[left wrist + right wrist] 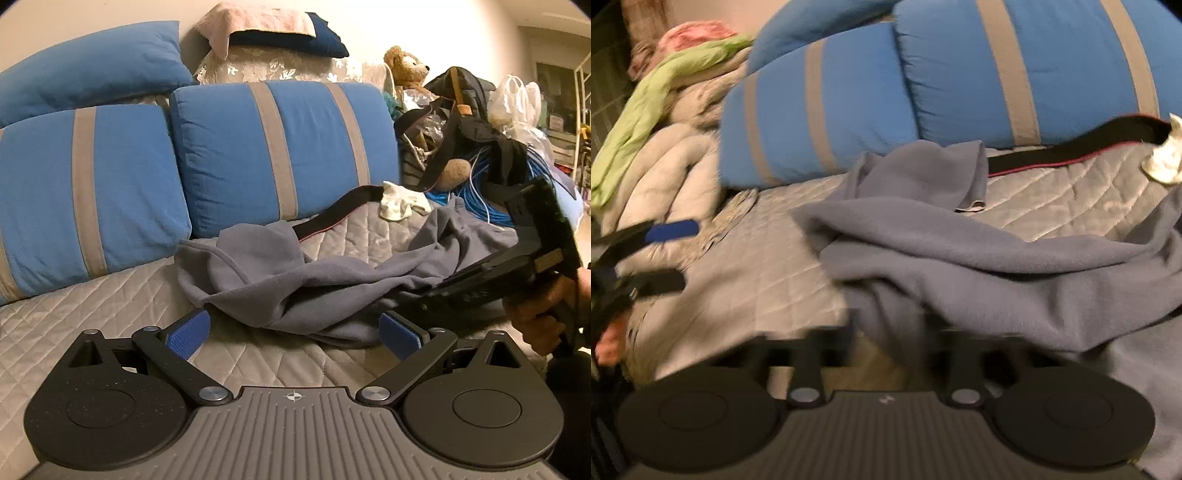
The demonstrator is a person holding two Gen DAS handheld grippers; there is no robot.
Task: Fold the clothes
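The grey fleece garment [314, 273] lies crumpled on the quilted sofa seat [92, 306] below the blue cushions [280, 147]. I judge it soft, light and floppy; I'd take it by a hem or corner. My left gripper [293, 330] has its jaws spread wide, holding nothing, just short of the cloth. My right gripper [886, 343] is blurred against the fleece; I cannot tell its jaws' state.

A big grey cloth [997, 258] lies crumpled on the quilted bed [768, 273], covering the right claw [886, 332]. Blue pillows [923, 92] sit behind.
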